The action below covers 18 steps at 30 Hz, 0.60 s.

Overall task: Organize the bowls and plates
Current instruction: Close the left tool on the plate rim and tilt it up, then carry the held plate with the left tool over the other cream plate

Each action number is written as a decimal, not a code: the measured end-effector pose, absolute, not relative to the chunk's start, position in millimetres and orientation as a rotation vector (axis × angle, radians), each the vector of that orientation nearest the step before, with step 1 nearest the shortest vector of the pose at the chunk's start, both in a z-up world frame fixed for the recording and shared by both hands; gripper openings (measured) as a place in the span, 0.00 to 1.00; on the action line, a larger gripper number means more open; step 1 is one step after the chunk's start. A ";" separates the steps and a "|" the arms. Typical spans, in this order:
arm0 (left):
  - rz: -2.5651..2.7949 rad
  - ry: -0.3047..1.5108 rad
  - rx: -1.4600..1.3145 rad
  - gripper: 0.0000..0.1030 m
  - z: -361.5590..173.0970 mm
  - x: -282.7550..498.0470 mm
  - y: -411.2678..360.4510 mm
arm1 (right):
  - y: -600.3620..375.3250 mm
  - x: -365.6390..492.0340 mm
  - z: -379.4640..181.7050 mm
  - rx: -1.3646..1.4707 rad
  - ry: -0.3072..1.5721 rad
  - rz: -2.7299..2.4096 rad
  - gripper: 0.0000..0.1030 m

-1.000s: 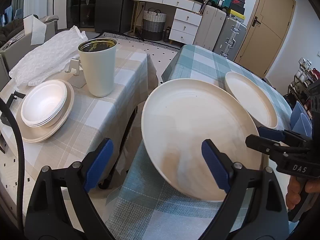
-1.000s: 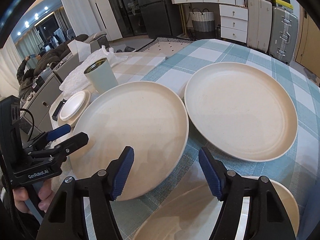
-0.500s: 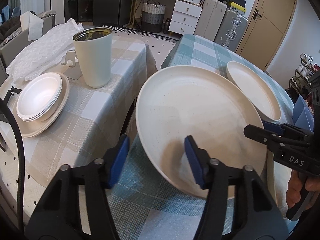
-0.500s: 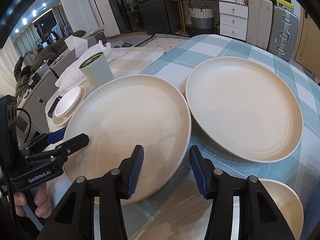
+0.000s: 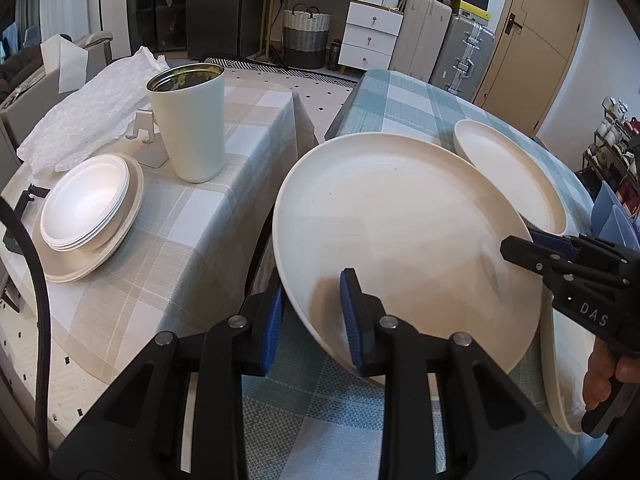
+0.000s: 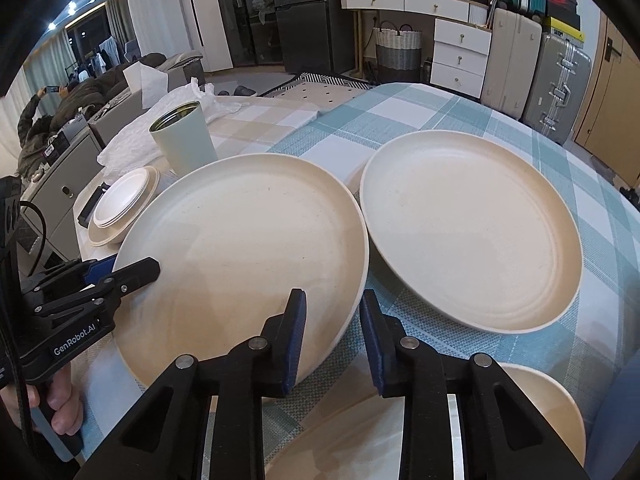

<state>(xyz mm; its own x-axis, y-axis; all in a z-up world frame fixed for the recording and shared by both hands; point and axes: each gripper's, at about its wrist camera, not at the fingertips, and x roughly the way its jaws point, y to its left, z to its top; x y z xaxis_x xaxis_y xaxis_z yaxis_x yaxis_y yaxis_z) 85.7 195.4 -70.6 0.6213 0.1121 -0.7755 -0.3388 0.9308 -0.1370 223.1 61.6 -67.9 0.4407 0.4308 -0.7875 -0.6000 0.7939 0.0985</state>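
- Closing from wide a second ago, the left gripper [image 5: 312, 312] now straddles the near rim of the large plate [image 5: 400, 220] on the teal-checked table [image 5: 400, 92].
- Narrowing likewise, the right gripper [image 6: 332, 336] brackets that plate's opposite rim; a two-handed lift looks imminent.

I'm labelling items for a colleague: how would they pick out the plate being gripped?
Find the teal checked table, which carries three large cream plates. Take the plate at its left edge, beside the beige table with the tumbler. It alone has its rim between both closing grippers, the left gripper and the right gripper.
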 end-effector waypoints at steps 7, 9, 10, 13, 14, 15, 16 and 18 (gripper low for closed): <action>0.267 0.841 -0.272 0.24 -64.7 81.3 195.7 | 63.2 216.9 -63.8 -0.232 0.881 0.642 0.27; 0.269 0.835 -0.266 0.24 -62.2 80.0 195.2 | 63.3 215.3 -62.4 -0.233 0.872 0.643 0.27; 0.270 0.832 -0.263 0.24 -61.1 78.7 194.9 | 63.2 214.6 -61.7 -0.231 0.870 0.643 0.27; 0.273 0.821 -0.261 0.24 -56.9 76.5 195.0 | 63.0 211.0 -59.0 -0.231 0.858 0.647 0.27; 0.274 0.817 -0.260 0.24 -55.3 75.8 195.1 | 62.8 209.7 -57.6 -0.231 0.853 0.648 0.27; 0.275 0.815 -0.258 0.24 -53.9 75.2 195.0 | 62.3 208.8 -57.0 -0.231 0.851 0.649 0.27; 0.276 0.810 -0.254 0.24 -51.6 73.9 194.3 | 62.3 207.7 -55.9 -0.230 0.847 0.650 0.27; 0.277 0.802 -0.250 0.23 -48.4 71.6 193.5 | 62.0 205.2 -53.6 -0.233 0.841 0.652 0.27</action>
